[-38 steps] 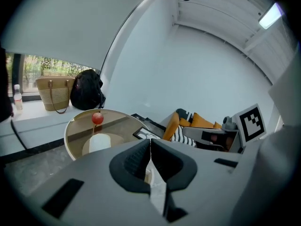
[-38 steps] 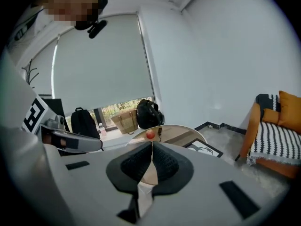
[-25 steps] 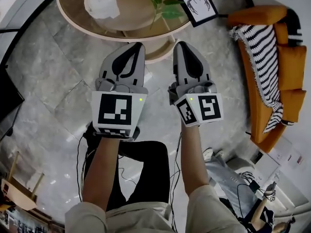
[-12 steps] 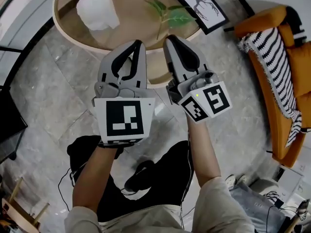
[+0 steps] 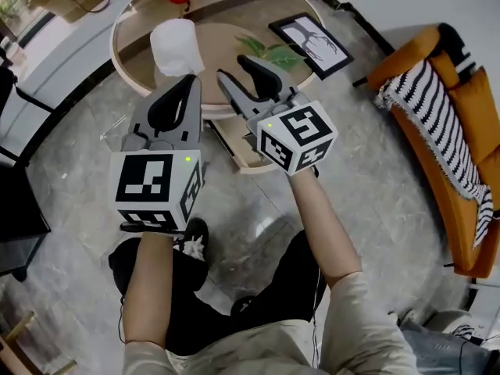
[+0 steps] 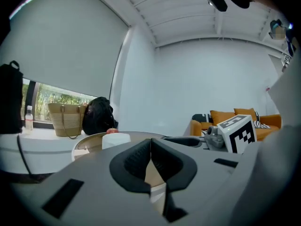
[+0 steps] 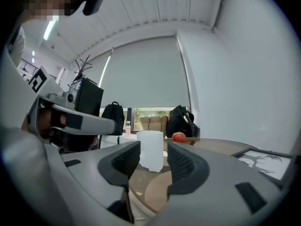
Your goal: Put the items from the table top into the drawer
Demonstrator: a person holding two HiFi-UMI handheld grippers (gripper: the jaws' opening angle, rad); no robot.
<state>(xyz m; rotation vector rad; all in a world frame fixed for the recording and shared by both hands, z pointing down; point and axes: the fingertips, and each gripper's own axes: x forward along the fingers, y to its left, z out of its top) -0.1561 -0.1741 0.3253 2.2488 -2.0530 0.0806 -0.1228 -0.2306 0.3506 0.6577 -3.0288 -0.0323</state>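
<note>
Counter: round, and the items sit on top of it, none in a drawer.

Right gripper: at the counter's near edge, jaws opening, nothing between them.

Left gripper: beside it, jaws closed and empty.

Roll: upright on the counter, straight ahead of my right jaws and beyond their tips. I judge the right hand the one aimed at it.

Apple: toward the counter's far rim.
</note>
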